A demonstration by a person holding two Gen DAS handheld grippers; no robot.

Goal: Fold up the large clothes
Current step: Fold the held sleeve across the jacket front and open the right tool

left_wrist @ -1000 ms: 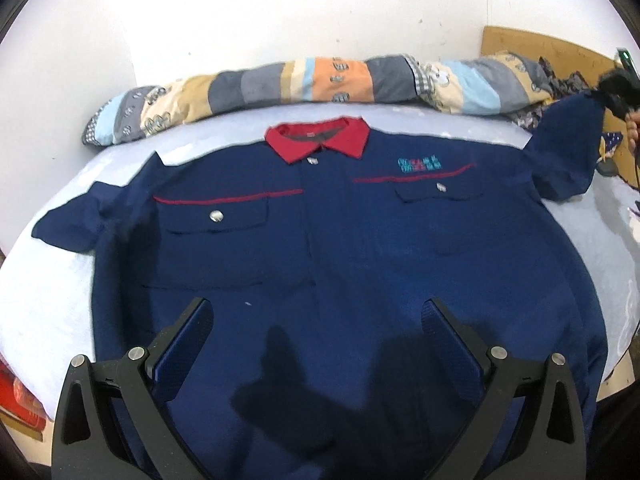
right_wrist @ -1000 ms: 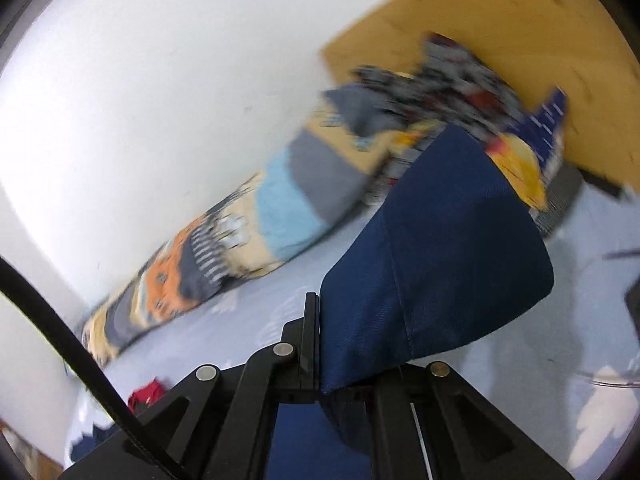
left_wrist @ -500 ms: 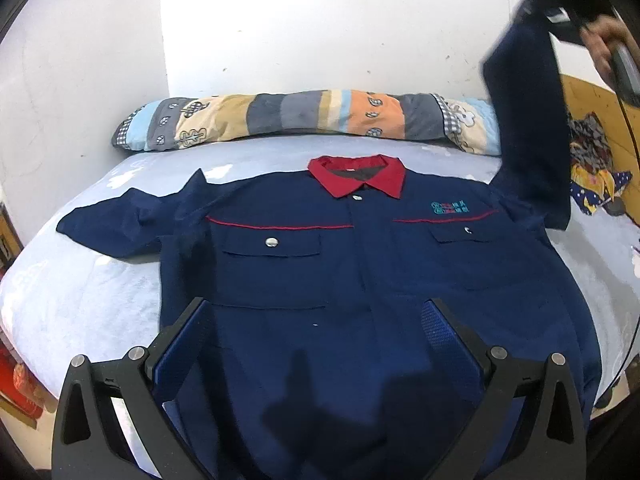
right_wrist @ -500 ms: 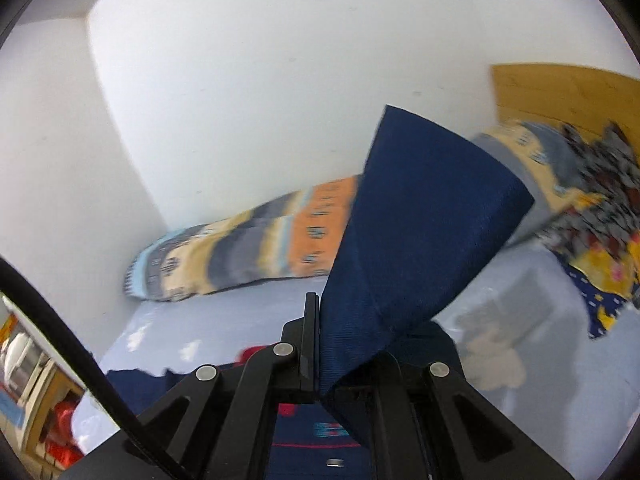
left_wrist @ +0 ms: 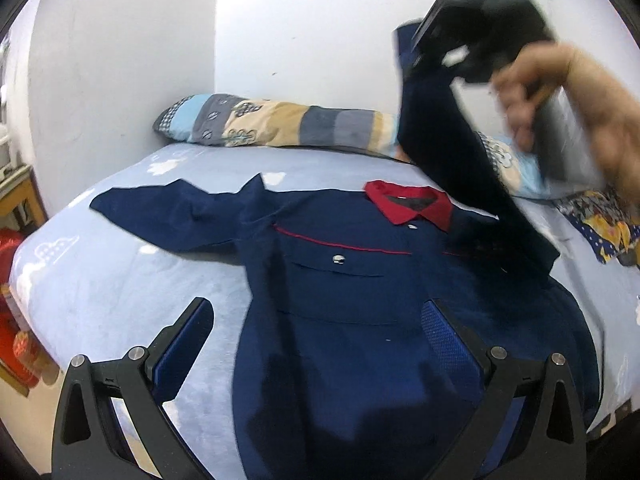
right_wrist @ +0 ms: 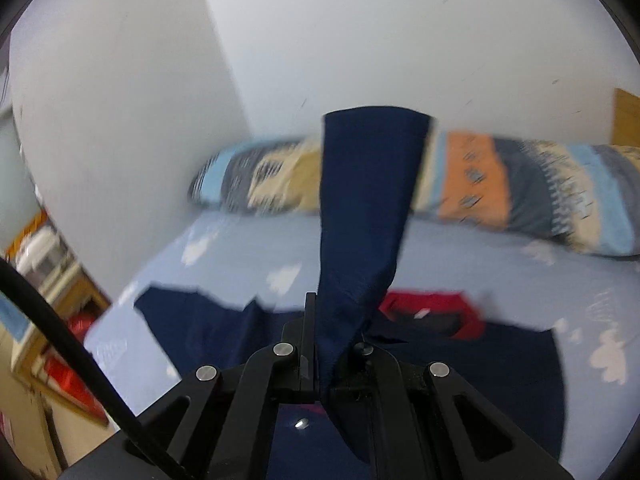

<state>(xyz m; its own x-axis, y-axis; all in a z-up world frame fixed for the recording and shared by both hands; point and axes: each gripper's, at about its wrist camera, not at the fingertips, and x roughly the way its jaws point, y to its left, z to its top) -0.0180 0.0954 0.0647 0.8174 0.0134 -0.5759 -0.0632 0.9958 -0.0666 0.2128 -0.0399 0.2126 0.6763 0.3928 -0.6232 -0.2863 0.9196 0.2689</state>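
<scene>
Navy work shirt (left_wrist: 360, 300) is lying face up and buttoned on the pale blue bed (left_wrist: 120, 272), red collar (left_wrist: 412, 204) toward the far side near the patchwork pillow (left_wrist: 280, 124). Right gripper (right_wrist: 318, 344) is clamping the cuff end of the right-hand sleeve (right_wrist: 368, 200), fingers fully closed on the cloth, and is holding it raised above the chest; in the left wrist view that sleeve is hanging in a limp dark band from gripper to shoulder. Left gripper (left_wrist: 316, 336) is hovering over the near hem with fingers spread wide, gripping nothing. The other sleeve (left_wrist: 172, 216) is lying flat, out to the left. Judgement: fabric is looking light, soft and floppy, medium weave, not slippery, so it is likely draping and creasing wherever unsupported. Best holds are seeming to be cuffs, shoulder seams and hem corners, pinching both layers.
</scene>
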